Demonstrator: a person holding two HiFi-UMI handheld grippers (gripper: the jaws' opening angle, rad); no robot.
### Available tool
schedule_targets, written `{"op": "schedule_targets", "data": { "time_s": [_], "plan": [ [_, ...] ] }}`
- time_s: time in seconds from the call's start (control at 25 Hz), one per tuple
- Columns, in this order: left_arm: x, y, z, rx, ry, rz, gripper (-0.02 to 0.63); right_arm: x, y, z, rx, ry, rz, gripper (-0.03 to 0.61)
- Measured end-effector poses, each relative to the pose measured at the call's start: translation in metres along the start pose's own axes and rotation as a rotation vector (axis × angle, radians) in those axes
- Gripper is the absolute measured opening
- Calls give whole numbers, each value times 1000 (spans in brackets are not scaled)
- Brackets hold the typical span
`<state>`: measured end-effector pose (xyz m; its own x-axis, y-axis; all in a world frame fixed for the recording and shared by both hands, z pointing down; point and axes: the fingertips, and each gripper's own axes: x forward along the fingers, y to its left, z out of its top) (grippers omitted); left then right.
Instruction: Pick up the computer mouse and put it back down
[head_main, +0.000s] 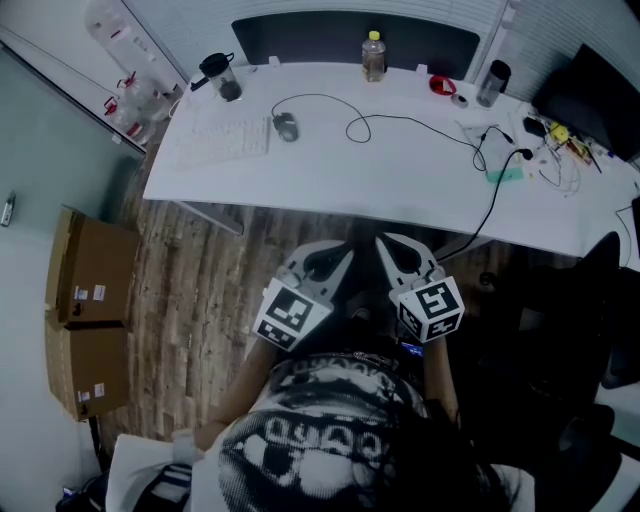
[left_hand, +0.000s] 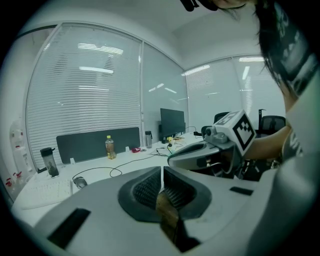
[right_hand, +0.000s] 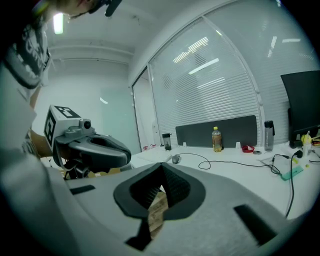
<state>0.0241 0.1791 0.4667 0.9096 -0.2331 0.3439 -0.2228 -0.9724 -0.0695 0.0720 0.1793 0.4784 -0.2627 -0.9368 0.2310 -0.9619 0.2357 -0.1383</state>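
Observation:
The grey computer mouse (head_main: 286, 126) lies on the white desk (head_main: 400, 170) to the right of a white keyboard (head_main: 225, 140), and its black cable loops off to the right. It shows small and far in the left gripper view (left_hand: 80, 182) and the right gripper view (right_hand: 175, 159). I hold both grippers side by side close to my chest, over the wooden floor and short of the desk's near edge. The left gripper (head_main: 335, 255) is shut with nothing between its jaws (left_hand: 162, 170). The right gripper (head_main: 390, 245) is also shut and empty (right_hand: 161, 167).
A yellow-capped bottle (head_main: 374, 56), a dark tumbler (head_main: 222, 76) and a flask (head_main: 493, 83) stand along the desk's far edge. Tangled cables and small items (head_main: 545, 150) lie at the desk's right by a monitor (head_main: 600, 90). Cardboard boxes (head_main: 90, 275) stand on the floor at left.

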Motion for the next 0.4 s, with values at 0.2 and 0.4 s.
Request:
{"op": "schedule_targets", "data": {
  "time_s": [0.2, 0.4],
  "plan": [
    [2, -2, 2, 7, -1, -9, 14, 0, -4, 1, -15, 6, -6, -8],
    [7, 3, 7, 19, -8, -9, 14, 3, -13, 5, -29, 5, -19, -8]
  ]
}}
